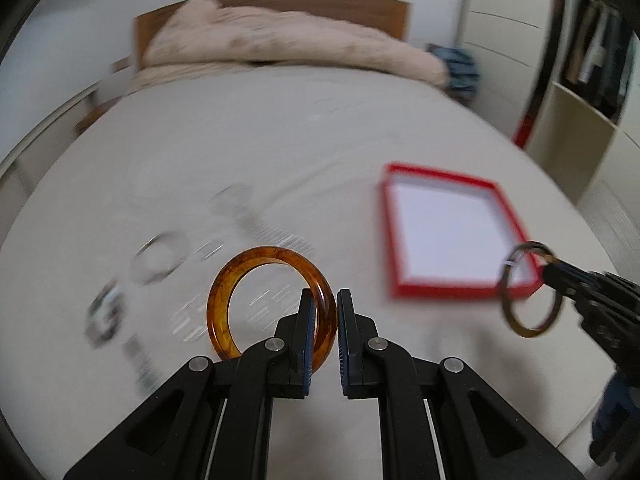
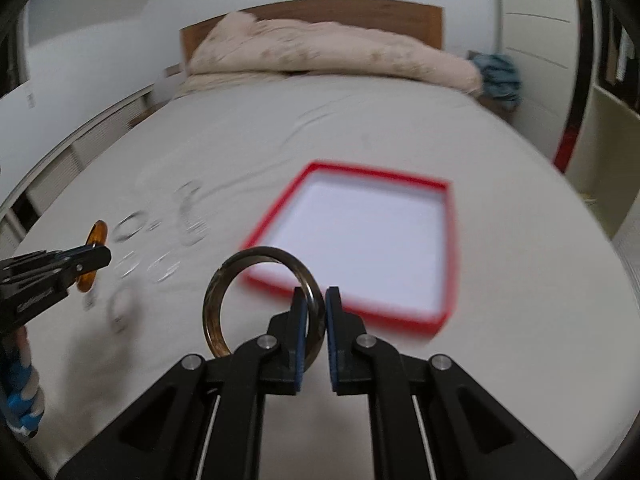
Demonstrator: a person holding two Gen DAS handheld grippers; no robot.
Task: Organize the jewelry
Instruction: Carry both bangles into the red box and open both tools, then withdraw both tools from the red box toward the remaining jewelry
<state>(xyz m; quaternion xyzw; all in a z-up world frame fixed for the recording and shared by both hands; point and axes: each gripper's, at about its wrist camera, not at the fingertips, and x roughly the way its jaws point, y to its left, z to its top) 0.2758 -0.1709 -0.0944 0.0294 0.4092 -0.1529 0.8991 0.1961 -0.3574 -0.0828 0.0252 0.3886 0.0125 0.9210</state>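
Black jaws of the left hand-held gripper [image 1: 324, 300] clamp an amber bangle [image 1: 240, 276]; the right hand-held gripper [image 2: 316, 296] pinches a dark brown bangle [image 2: 224, 280], both raised over the bed [image 2: 400, 128]. Just beyond, a red box [image 2: 450, 248] lies open on the sheet, blurred clear bracelets [image 1: 160, 258] to its left. No writing is legible.

Left of the red box [image 1: 460, 236], the loose jewellery [image 1: 160, 264] on the bed is smeared by motion blur; pieces read only as pale rings and streaks, their kind and number unclear. The box's own edges are blurred in both views. The left gripper [image 1: 322, 300] hides part of the amber bangle [image 1: 224, 292], and the right gripper [image 2: 316, 300] hides part of the dark bangle [image 2: 216, 300]. Beyond the box, the shelf [image 1: 600, 60] contents are cut off and unreadable.
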